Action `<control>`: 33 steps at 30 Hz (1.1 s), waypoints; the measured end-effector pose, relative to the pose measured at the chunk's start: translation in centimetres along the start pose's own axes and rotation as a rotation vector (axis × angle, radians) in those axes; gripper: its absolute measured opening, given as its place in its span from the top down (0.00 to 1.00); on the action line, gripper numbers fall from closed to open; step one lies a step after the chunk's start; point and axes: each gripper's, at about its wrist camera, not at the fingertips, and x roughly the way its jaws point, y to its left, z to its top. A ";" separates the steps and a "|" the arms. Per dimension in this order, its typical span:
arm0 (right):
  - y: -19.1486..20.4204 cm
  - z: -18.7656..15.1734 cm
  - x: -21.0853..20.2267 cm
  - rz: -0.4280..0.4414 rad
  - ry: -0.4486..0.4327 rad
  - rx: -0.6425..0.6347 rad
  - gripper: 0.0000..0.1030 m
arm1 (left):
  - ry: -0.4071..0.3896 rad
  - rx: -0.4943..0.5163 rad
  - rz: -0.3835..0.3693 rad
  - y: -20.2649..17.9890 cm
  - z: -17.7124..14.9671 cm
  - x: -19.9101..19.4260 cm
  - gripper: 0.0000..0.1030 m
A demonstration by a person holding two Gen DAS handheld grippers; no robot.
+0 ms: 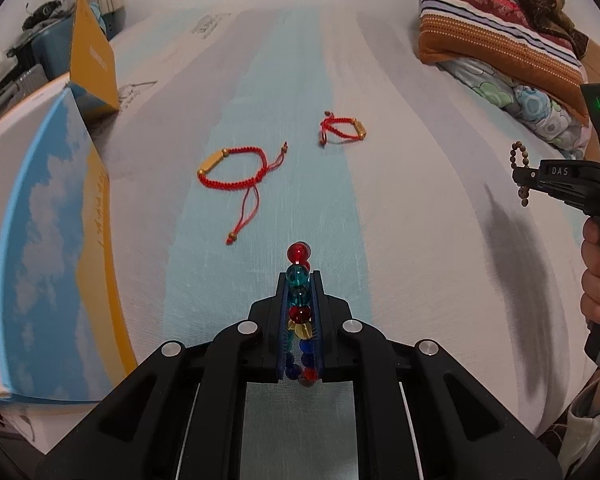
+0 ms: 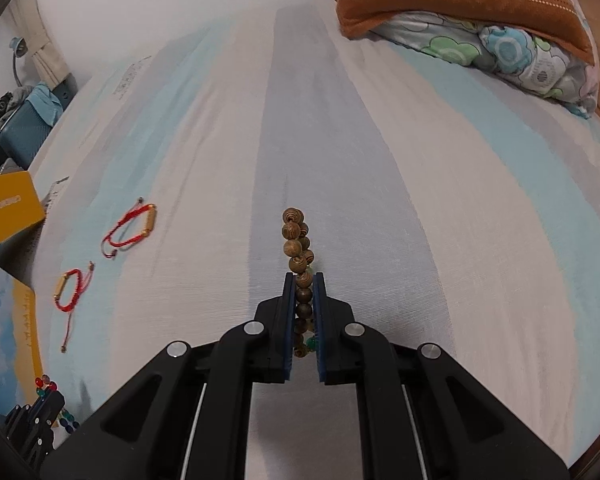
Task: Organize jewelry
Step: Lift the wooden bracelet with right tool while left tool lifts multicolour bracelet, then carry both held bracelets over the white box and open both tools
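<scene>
"DAS" reads on the right gripper [image 1: 518, 178], clamped on a wooden bead bracelet [image 2: 298, 248]; the left gripper [image 1: 299, 280] pinches a glass bead bracelet [image 1: 299, 276], two red cord bracelets [image 1: 232, 170] beyond it

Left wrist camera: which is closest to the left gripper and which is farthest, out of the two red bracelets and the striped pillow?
From the left gripper, nearest first:
1. Red bracelet with long tails, ahead and left on the sheet.
2. Smaller red bracelet, farther ahead, slightly right.
3. Striped pillow, far back at the right.
</scene>
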 end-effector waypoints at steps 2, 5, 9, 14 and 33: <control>0.3 0.0 -0.5 0.003 -0.003 -0.004 0.93 | -0.009 0.001 0.012 0.2 0.4 -0.6 0.91; 0.8 0.0 -1.3 0.006 -0.010 -0.011 0.93 | -0.022 -0.003 0.025 0.5 0.8 -1.5 0.91; 1.8 -0.3 -2.6 0.016 -0.024 -0.026 0.93 | -0.043 -0.007 0.047 1.0 1.4 -2.7 0.91; 3.1 -0.6 -4.0 0.024 -0.041 -0.050 0.93 | -0.066 -0.011 0.052 1.5 1.8 -4.3 0.91; 9.7 -1.3 -9.2 0.080 -0.095 -0.131 0.93 | -0.161 -0.087 0.084 4.4 3.9 -10.7 0.91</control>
